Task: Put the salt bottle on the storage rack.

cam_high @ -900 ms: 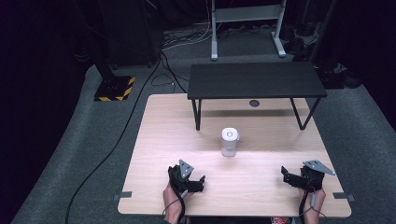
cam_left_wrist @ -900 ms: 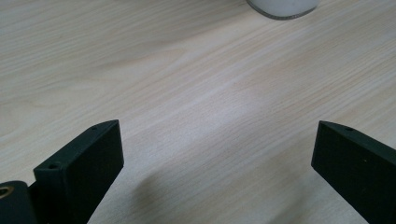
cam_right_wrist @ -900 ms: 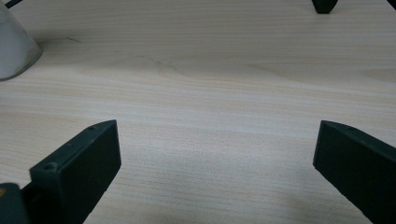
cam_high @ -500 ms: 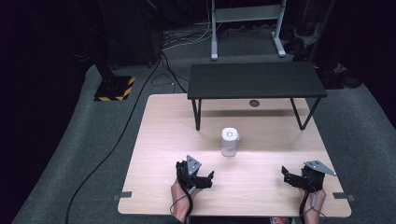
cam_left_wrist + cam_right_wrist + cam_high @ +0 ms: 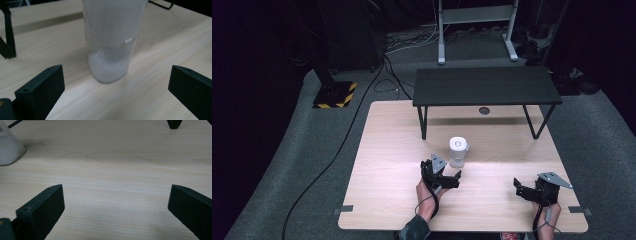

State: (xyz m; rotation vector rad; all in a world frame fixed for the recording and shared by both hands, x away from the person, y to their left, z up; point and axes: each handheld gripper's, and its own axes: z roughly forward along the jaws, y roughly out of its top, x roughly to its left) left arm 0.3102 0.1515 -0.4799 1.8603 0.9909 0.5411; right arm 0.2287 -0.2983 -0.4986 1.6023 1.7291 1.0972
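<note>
A clear plastic jar (image 5: 457, 152) with a white lid and white powder in its bottom stands upright in the middle of the wooden table (image 5: 387, 165). My left gripper (image 5: 451, 177) sits just in front of it, open, its jaws wide apart. The left gripper view has the jar (image 5: 111, 40) close ahead between the jaws, untouched. My right gripper (image 5: 521, 189) rests open near the table's front right, with bare wood between its jaws. The jar's base (image 5: 8, 150) appears at the far left of the right gripper view.
A low black shelf table (image 5: 484, 86) on thin legs stands across the back of the wooden table, just behind the jar. One of its legs (image 5: 7, 35) shows at the left of the left gripper view. Cables and a metal stand lie on the floor beyond.
My left gripper has moved forward and to the right, from the front left of the table up to the jar. The right gripper has stayed still.
</note>
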